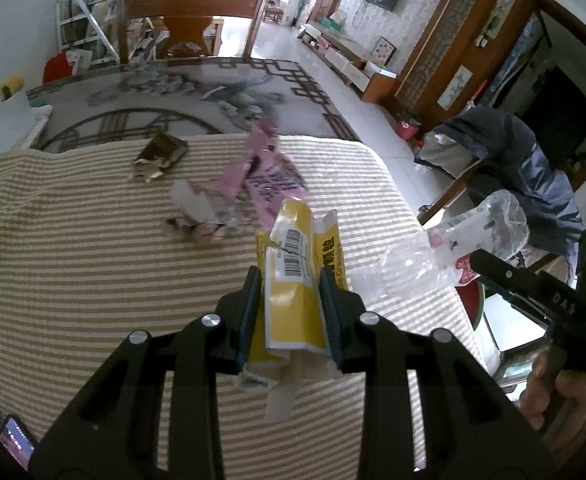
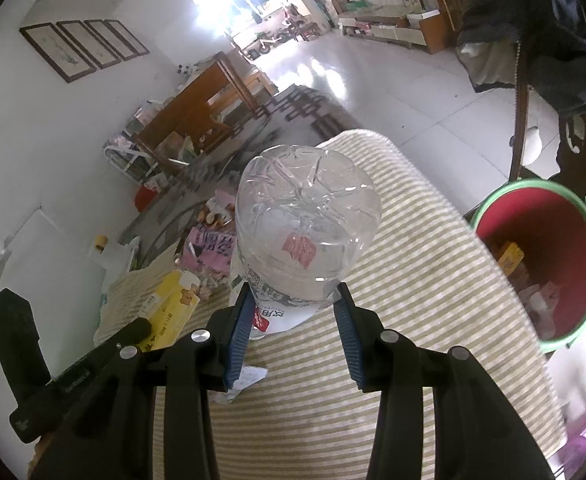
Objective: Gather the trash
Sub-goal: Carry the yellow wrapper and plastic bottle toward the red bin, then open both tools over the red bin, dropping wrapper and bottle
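My left gripper (image 1: 291, 280) is shut on a flattened yellow carton (image 1: 293, 280) with a barcode label, held above the striped tablecloth (image 1: 73, 260). My right gripper (image 2: 295, 300) is shut on a clear plastic bottle (image 2: 307, 224), its base pointing away from the camera; the bottle also shows in the left wrist view (image 1: 473, 236). A pink wrapper (image 1: 261, 176) and a brown wrapper (image 1: 159, 156) lie on the cloth beyond the carton. A red bin with a green rim (image 2: 541, 256) stands beside the table's right edge and holds some trash.
A wooden chair (image 1: 191, 20) stands at the table's far end. A dark jacket (image 1: 513, 160) hangs over a chair to the right. A phone (image 1: 15, 440) lies at the near left corner. A white tiled floor (image 2: 405, 92) lies beyond the table.
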Demonstrator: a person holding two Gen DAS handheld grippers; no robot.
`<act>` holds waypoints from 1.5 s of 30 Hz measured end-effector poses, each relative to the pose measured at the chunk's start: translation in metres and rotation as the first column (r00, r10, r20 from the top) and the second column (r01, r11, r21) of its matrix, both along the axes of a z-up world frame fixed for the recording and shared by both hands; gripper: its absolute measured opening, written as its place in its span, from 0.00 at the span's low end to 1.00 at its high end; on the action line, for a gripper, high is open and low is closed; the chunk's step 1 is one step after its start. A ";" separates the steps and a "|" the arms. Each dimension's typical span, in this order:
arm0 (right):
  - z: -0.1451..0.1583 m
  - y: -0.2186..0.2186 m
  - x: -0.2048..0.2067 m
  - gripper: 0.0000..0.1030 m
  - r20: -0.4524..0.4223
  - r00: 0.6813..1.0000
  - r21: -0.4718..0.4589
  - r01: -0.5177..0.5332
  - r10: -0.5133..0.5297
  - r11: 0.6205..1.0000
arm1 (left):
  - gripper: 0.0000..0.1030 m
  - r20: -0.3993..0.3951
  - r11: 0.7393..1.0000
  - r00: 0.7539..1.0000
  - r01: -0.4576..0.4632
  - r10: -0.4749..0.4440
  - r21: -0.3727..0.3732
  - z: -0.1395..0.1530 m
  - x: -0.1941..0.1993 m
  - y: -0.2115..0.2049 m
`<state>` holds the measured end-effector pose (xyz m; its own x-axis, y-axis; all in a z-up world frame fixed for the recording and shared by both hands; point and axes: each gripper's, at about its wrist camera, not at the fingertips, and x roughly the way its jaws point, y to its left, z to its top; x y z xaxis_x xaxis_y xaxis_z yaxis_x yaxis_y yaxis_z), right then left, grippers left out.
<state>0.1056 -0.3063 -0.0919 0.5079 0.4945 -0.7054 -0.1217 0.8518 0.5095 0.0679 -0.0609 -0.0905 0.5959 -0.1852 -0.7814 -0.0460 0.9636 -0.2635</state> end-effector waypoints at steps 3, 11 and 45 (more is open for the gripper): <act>0.002 -0.017 0.003 0.39 0.009 1.000 -0.006 0.014 -0.014 1.000 | 0.28 -0.002 1.000 1.000 0.020 -0.020 -0.001 0.000 0.008 -0.018; 0.006 -0.078 0.012 0.39 0.028 0.996 -0.004 0.089 -0.088 0.996 | 0.28 0.011 0.995 0.995 0.095 -0.095 -0.001 0.003 0.034 -0.080; -0.017 -0.233 0.008 0.64 0.025 0.935 -0.090 0.355 -0.355 0.930 | 0.67 -0.014 0.943 0.943 0.333 -0.333 0.022 -0.011 0.095 -0.256</act>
